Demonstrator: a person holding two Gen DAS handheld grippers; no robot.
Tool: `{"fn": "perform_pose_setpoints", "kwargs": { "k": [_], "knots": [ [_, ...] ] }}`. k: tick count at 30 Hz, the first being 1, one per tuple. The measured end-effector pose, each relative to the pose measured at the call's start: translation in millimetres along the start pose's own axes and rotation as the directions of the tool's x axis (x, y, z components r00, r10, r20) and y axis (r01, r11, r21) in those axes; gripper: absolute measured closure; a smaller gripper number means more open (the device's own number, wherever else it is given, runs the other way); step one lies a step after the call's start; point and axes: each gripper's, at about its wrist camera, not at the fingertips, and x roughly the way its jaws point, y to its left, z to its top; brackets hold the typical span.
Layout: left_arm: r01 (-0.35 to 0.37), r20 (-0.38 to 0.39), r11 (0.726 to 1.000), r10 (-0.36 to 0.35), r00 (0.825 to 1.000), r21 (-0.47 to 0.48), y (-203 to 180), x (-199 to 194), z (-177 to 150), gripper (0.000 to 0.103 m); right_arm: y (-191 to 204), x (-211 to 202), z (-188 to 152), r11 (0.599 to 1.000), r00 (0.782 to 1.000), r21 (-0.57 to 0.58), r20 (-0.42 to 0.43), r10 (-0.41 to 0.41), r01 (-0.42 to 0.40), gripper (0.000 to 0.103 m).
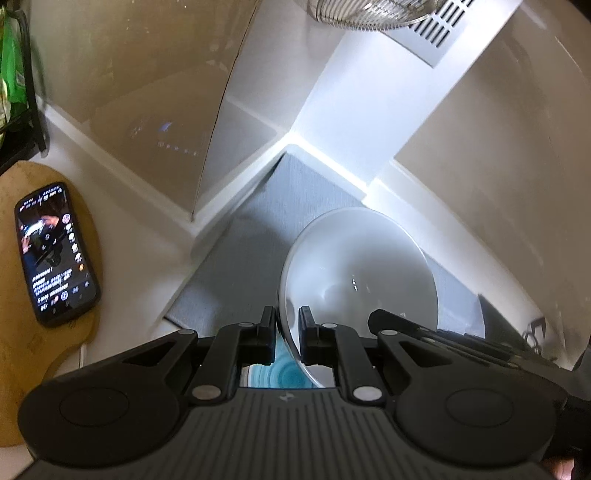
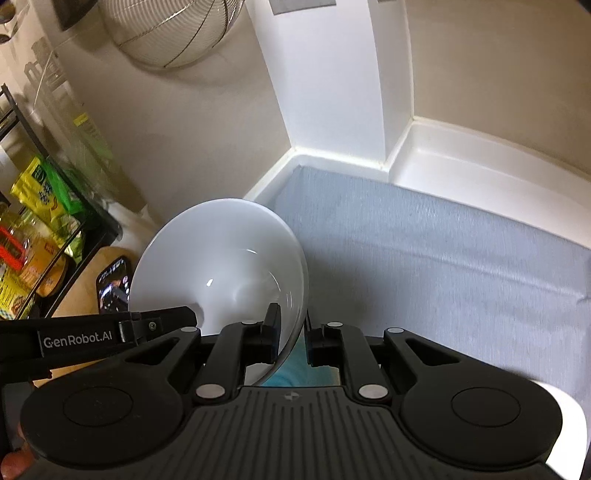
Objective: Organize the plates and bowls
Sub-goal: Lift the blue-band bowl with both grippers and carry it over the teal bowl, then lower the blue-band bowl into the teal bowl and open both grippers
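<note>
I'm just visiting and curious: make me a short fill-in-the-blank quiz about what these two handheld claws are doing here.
1. Both the left gripper and the right gripper are clamped on the rim of one glossy white ceramic ____.
2. Beyond the grippers lies a flat ____-coloured fabric mat.
3. The black smartphone resting on the wooden cutting board has its screen switched ____.
4. A round ____ mesh strainer hangs on the beige wall.

Missing words: bowl; grey; on; metal

White tabletop (image 2: 461, 162) with grey mat (image 2: 443, 258) spread into the corner; wooden board (image 1: 22, 332) at left carrying a phone (image 1: 55, 251); black rack (image 2: 74, 229) beside, probably on tabletop.
</note>
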Motion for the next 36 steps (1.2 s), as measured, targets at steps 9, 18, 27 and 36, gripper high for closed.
{"fn": "perform_pose_setpoints", "kwargs": {
  "k": [9, 18, 27, 36],
  "knots": [
    [-0.002, -0.057, 1.0, 0.004, 0.998, 0.029, 4.8, -1.5, -25.4, 0.089, 0.3, -3.6, -27.2, 1.0, 0.999, 0.01, -0.049, -0.009, 0.01, 0.089],
    [-0.002, -0.118, 0.999, 0.007, 0.993, 0.04, 7.5, 12.1, -37.6, 0.089, -3.6, -1.8, -36.4, 1.0, 0.998, 0.02, -0.065, -0.021, 0.022, 0.089],
    [0.008, -0.129, 0.998, 0.0, 0.992, 0.061, 8.0, 16.4, -35.6, 0.086, -5.3, 7.5, -40.2, 0.999, 0.996, 0.006, -0.087, -0.033, 0.034, 0.092],
    [0.015, -0.156, 0.998, -0.006, 0.988, 0.06, 8.1, 24.0, -30.6, 0.084, -9.7, 15.1, -38.6, 0.999, 0.994, 0.018, -0.106, -0.035, 0.037, 0.093]
  ]
}}
